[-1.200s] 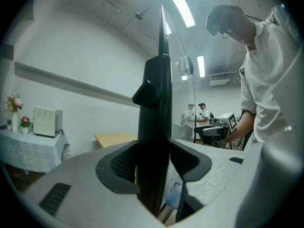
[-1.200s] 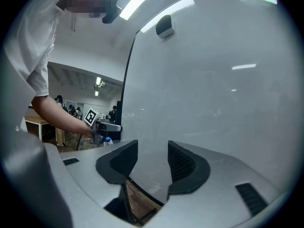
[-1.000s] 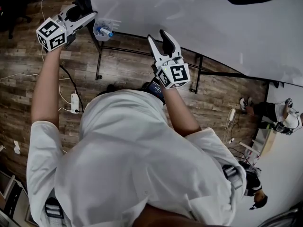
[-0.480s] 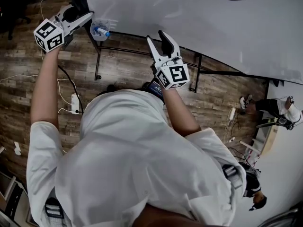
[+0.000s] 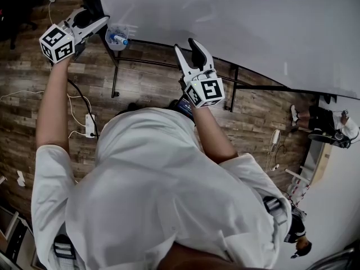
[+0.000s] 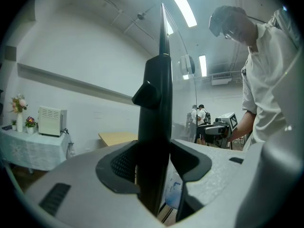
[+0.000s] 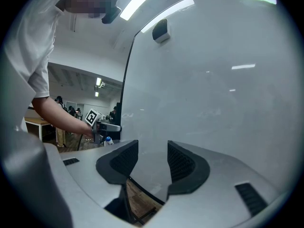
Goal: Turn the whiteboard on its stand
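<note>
Two grippers meet the board (image 5: 236, 21), which stands far, across the top. At left, the left gripper (image 5: 94, 17) clamps its dark edge; swing it steadily, grip untwisted. At right, the right gripper (image 5: 187, 45), jaws apart and empty, should steady the face.

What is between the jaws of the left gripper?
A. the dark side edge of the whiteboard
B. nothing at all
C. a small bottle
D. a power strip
A: the dark edge of the whiteboard stands upright between the jaws of the left gripper and fills the gap.
</note>
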Available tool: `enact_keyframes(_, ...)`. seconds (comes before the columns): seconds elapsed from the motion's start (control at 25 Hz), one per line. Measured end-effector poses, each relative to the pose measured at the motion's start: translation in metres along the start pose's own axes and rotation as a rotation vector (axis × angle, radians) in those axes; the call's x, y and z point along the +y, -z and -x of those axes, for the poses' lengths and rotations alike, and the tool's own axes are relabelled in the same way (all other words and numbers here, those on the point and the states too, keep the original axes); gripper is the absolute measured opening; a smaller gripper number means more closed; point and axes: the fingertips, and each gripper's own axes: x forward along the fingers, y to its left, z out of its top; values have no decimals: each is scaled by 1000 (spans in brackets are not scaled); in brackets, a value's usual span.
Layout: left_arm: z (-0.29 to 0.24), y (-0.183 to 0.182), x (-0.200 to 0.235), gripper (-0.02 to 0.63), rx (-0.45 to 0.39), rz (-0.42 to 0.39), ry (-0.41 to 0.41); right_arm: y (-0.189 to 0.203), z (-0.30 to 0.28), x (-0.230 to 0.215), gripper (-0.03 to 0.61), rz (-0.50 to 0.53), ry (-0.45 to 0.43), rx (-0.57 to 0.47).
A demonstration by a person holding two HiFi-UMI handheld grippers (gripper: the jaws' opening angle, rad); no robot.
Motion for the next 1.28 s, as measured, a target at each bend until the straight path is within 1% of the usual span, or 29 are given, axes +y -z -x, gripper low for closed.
enact_keyframes(0.32, 18, -3, 2, 216, -8, -2, -10, -4, 0, 15, 190, 2, -8, -3)
enact_keyframes(0.6, 19, -4, 3, 216, -2, -5, -17, -4, 3, 11, 190, 2, -13, 0)
enact_keyframes(0.76, 19, -4, 7, 218, -12, -1, -29, -1, 1, 8, 189, 0, -22, 0)
enact_keyframes(1.08, 21, -12, -1, 219, -5, -7, -38, -8, 0, 16, 189, 10, -60, 6)
enact_keyframes(1.28, 22, -11, -1, 219, 7, -4, -39, -10, -4, 17, 185, 20, -92, 14)
